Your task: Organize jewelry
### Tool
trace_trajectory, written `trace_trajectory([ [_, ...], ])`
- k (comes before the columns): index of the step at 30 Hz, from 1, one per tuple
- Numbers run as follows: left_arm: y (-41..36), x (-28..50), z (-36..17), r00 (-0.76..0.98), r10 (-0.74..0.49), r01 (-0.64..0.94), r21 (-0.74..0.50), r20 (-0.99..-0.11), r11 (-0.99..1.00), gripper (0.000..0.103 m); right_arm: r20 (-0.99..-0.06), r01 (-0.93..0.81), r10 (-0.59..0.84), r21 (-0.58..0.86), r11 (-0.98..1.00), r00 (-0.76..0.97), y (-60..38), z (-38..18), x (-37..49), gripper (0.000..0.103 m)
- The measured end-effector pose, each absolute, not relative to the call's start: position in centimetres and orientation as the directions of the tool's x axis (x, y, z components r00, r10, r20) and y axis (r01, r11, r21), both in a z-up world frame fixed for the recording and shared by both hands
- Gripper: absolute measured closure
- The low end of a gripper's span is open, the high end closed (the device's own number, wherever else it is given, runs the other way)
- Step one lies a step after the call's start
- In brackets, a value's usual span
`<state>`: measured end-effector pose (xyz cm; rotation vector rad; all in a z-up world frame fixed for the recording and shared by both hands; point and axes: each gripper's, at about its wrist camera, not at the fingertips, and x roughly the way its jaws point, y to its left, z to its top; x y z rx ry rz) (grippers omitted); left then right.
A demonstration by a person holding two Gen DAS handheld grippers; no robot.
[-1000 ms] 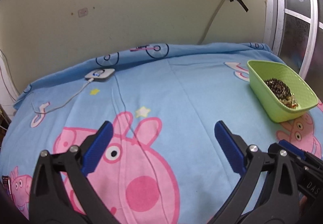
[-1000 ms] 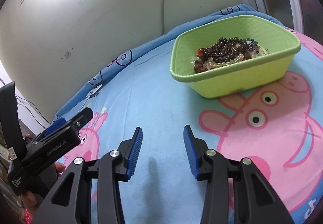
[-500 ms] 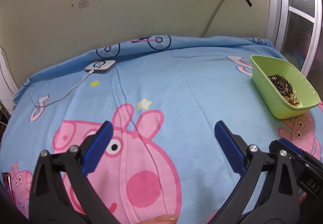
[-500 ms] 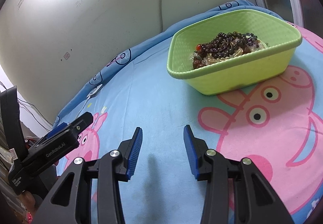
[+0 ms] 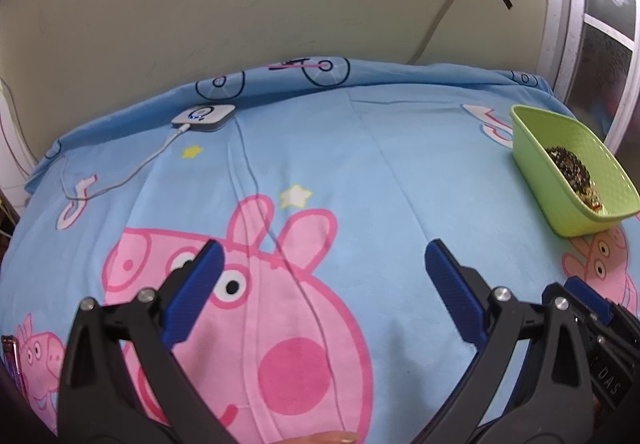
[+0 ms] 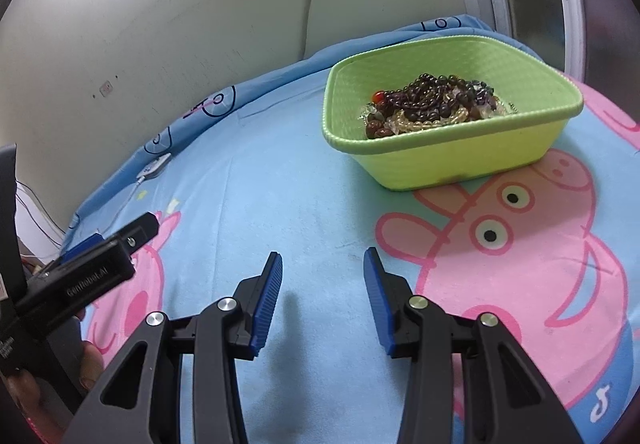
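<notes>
Jewelry (image 6: 434, 105) sits in a heap inside the green basket (image 6: 460, 159), which rests on the bed sheet (image 6: 280, 179) toward the right side of the bed, near the window. It looks like strings of round beads, dark brown ones on top, pale yellow ones under them, and one red bead at the left end. The strings are all mixed up, so I cannot tell which way any one of them runs. The heap as a whole spreads along the long way of the basket.

I think the beads are light and floppy. They are hard and smooth, so they could slip. One string may drag others up with it. A good place to pinch is a loop of the dark beads on top, across the string.

The right gripper (image 6: 322, 296) hangs over the sheet in front of the basket, a little way off. Its blue fingers (image 6: 266, 300) are partly open, with nothing between them. The left gripper (image 5: 320, 292) is well apart from the basket, over the big pink pig. Its fingers (image 5: 196, 292) are wide open and hold nothing too. A small white charger (image 5: 204, 117) lies at the far side of the bed.
</notes>
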<state>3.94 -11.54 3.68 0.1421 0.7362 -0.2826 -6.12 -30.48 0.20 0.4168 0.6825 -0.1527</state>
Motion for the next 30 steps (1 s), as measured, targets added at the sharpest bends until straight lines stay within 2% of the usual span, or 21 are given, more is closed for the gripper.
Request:
trace_trajectory([
  [11,-10.0,4.7,4.1,0.737,-0.149,0.211,0.016,-0.659,0.977,0.007,-0.663,0.345,-0.119,0.221,0.912,0.739,-29.5,0.6,-6.2,0.077],
  [30,-9.9,4.4,4.7,0.744,-0.159,0.216,0.008,-0.649,0.976,0.007,-0.644,0.35,-0.148,0.197,0.916,0.751,-29.2,1.9,-6.6,0.073],
])
